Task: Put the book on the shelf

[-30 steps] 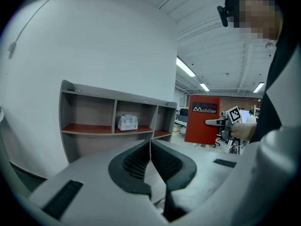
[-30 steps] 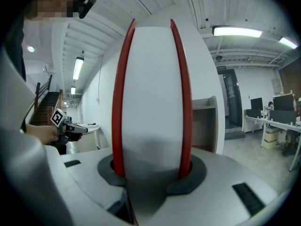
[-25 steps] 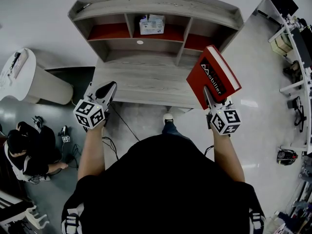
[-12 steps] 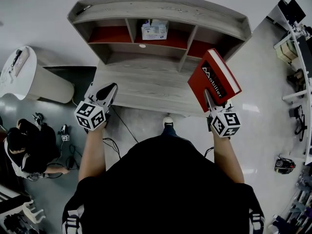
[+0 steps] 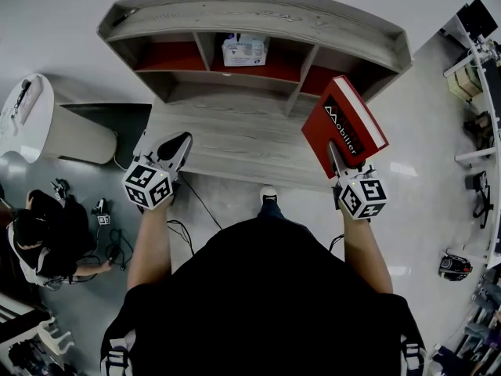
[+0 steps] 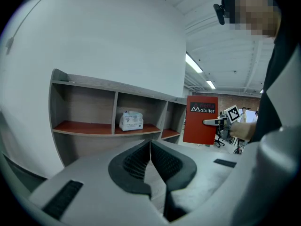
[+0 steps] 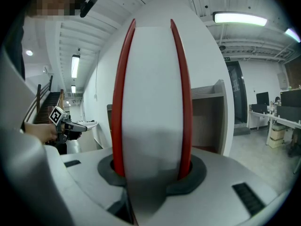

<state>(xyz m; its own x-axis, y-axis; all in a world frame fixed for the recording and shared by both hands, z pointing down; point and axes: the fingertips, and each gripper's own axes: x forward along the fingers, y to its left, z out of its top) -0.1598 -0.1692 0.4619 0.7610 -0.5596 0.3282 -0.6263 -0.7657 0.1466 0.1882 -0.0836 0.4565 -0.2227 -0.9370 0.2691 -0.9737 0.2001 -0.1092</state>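
Overhead, the head view shows a wooden shelf (image 5: 250, 18) with red compartment floors standing at the back of a pale worktop (image 5: 227, 135). A white packet (image 5: 243, 49) sits in the shelf's middle compartment. The right tongs (image 5: 335, 157) hold a red book (image 5: 343, 122) in front of the shelf's right compartment, apart from it. The left tongs (image 5: 176, 143) hover in front of the shelf's left end. A person (image 5: 39, 241) crouches on the floor, well left of the shelf.

The left gripper view shows the left tongs closed tip to tip with nothing between them, pointing toward the shelf. The book appears to the shelf's right.

The right gripper view shows the right tongs clamped on the book. Its white page edge faces the camera between two red covers, and the shelf's end shows behind it on the right.
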